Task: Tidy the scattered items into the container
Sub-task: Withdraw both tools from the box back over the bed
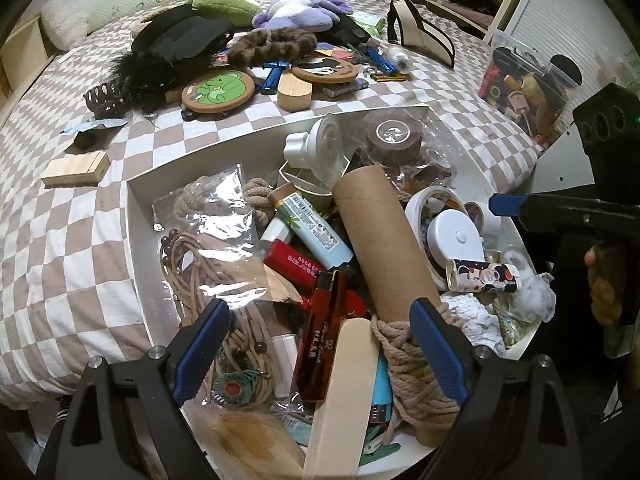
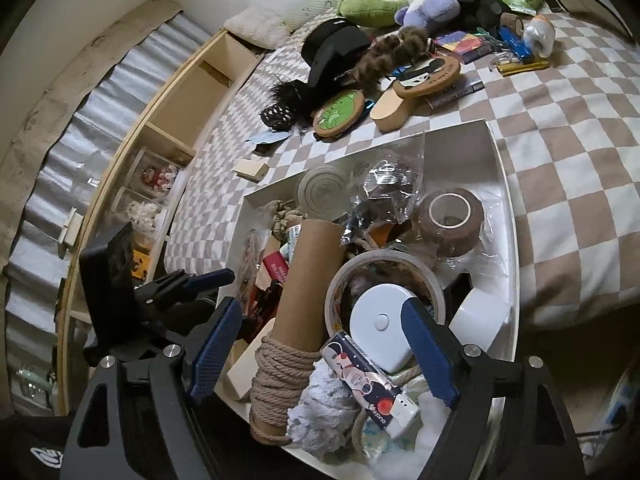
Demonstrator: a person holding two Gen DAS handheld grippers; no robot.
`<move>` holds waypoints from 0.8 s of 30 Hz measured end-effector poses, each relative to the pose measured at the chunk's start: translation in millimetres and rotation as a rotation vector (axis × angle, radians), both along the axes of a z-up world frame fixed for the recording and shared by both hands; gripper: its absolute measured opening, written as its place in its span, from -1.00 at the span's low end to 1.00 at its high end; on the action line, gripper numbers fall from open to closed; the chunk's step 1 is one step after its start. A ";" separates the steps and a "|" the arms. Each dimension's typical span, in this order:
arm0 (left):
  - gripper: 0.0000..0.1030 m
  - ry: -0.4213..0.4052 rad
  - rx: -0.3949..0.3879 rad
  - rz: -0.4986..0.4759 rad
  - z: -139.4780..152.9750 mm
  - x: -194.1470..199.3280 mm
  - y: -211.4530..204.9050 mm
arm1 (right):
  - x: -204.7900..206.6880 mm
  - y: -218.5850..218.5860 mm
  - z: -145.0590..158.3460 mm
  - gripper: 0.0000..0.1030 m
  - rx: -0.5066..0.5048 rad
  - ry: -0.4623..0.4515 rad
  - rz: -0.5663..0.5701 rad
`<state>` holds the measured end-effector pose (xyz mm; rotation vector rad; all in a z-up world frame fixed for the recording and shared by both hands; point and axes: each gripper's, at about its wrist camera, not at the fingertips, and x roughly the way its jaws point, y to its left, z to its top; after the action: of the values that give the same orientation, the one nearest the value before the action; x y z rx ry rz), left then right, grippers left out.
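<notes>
A white box (image 1: 134, 220) on the checked bed is piled with small items: a cardboard tube (image 1: 380, 240) wound with rope, red lighters (image 1: 320, 340), a pale wooden stick (image 1: 348, 392), tape rolls and bagged cords. My left gripper (image 1: 320, 316) hangs open over its near end, and nothing is pinched between the blue pads. My right gripper (image 2: 322, 312) is open too, above a white round case (image 2: 380, 320) and a patterned lighter (image 2: 364, 384) lying in the box (image 2: 494, 144). Loose on the bed lie a wooden block (image 1: 76, 168), a frog coaster (image 1: 218, 90) and a hair claw (image 1: 104, 98).
Farther up the bed lie plush toys (image 1: 296, 12), a black cap (image 1: 180, 36), a fur scrunchie (image 1: 272, 46) and a second coaster (image 1: 326, 68). A clear bin (image 1: 528, 84) of oddments stands at the right. Open shelving (image 2: 188, 92) runs along the bed's left side.
</notes>
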<state>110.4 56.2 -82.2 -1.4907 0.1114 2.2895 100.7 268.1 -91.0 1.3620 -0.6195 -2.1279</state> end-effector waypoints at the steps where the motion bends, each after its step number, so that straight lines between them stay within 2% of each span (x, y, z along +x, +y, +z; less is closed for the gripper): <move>1: 0.78 0.003 -0.001 -0.002 0.7 -0.1 0.8 | -0.1 -0.2 1.0 0.60 -0.003 0.007 0.000; 5: 0.79 0.019 -0.003 -0.009 5.9 -2.1 3.6 | -0.4 -0.4 7.3 0.64 -0.009 0.044 -0.008; 11: 0.79 0.047 0.023 0.002 21.1 -9.7 1.6 | -3.6 5.2 21.1 1.00 0.005 0.113 -0.052; 18: 0.79 0.061 0.037 0.012 36.9 -22.2 -1.2 | -13.9 9.8 44.2 1.00 -0.009 0.162 -0.063; 24: 0.79 0.096 0.010 0.011 56.7 -36.8 -2.5 | -34.8 7.8 69.5 1.00 0.082 0.203 -0.037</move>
<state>73.6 53.6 -25.5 -1.3793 0.1191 2.3671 65.9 276.0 -21.4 1.1641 -0.4836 -2.3078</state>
